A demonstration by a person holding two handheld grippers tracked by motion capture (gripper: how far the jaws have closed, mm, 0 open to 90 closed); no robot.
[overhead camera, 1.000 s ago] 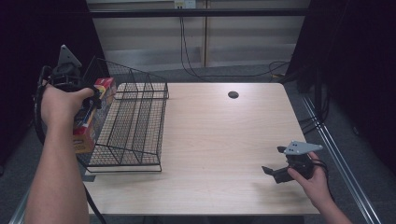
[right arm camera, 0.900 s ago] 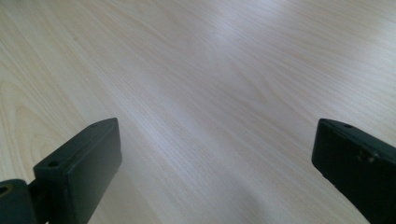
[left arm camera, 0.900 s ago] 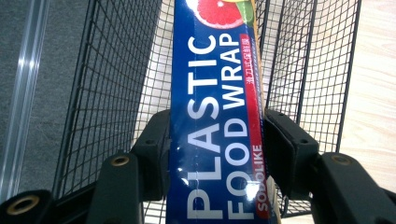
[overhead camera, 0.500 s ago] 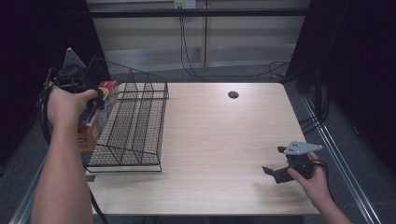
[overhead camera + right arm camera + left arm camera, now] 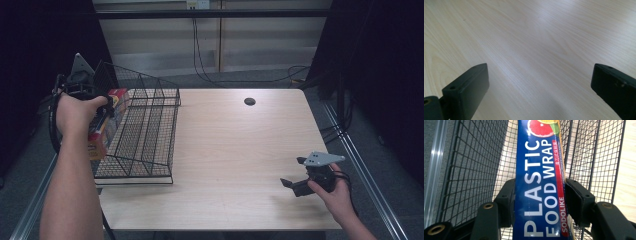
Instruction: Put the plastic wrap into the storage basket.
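Note:
My left gripper (image 5: 102,114) is shut on a long box of plastic food wrap (image 5: 106,125), held above the left side of the black wire basket (image 5: 150,131). In the left gripper view the blue box (image 5: 539,180) reads "PLASTIC FOOD WRAP" and runs up between both black jaws, with basket mesh (image 5: 474,162) behind it. My right gripper (image 5: 295,175) rests low over the table's front right, open with nothing between its jaws. In the right gripper view its fingers (image 5: 466,85) stand far apart over bare wood.
The light wooden table (image 5: 235,145) has a round dark hole (image 5: 249,101) near its far edge. The wire basket stands at the table's left edge. Cables (image 5: 210,55) hang behind the table. Metal rails (image 5: 360,165) run along the right side.
My left hand has carried the food wrap box a little to the right, closer over the basket's left side. The right gripper has stayed where it was.

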